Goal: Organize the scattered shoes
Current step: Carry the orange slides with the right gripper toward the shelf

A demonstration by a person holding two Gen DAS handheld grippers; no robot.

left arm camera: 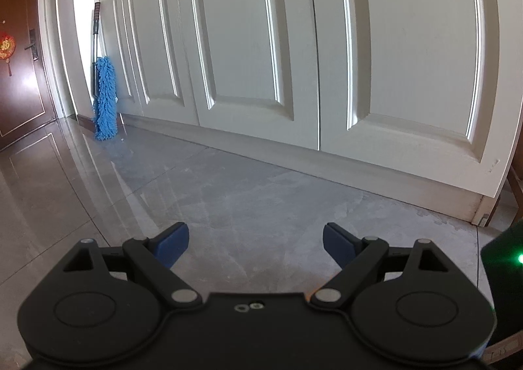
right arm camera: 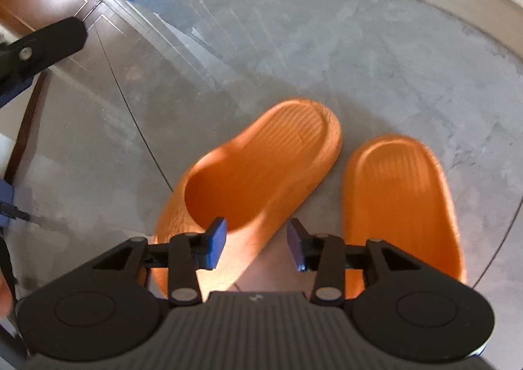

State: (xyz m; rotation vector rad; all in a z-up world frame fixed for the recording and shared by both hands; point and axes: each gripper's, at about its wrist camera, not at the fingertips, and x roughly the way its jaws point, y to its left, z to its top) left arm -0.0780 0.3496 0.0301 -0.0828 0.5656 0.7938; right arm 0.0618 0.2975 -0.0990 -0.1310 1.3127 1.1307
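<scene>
Two orange foam slippers lie side by side on the grey floor in the right wrist view. The left slipper (right arm camera: 261, 167) is angled, toe pointing up and right; the right slipper (right arm camera: 402, 193) lies straighter beside it. My right gripper (right arm camera: 256, 244) straddles the left slipper's heel-side wall, one blue pad inside the opening and one outside, narrowed onto it. My left gripper (left arm camera: 256, 239) stands wide open over bare floor, holding nothing; no shoe shows in its view.
A white panelled cabinet (left arm camera: 327, 59) runs along the floor ahead of the left gripper. A blue fluffy duster (left arm camera: 104, 98) leans at its left end. A brown door (left arm camera: 19, 59) stands far left. Grey tiled floor (right arm camera: 294, 43) lies beyond the slippers.
</scene>
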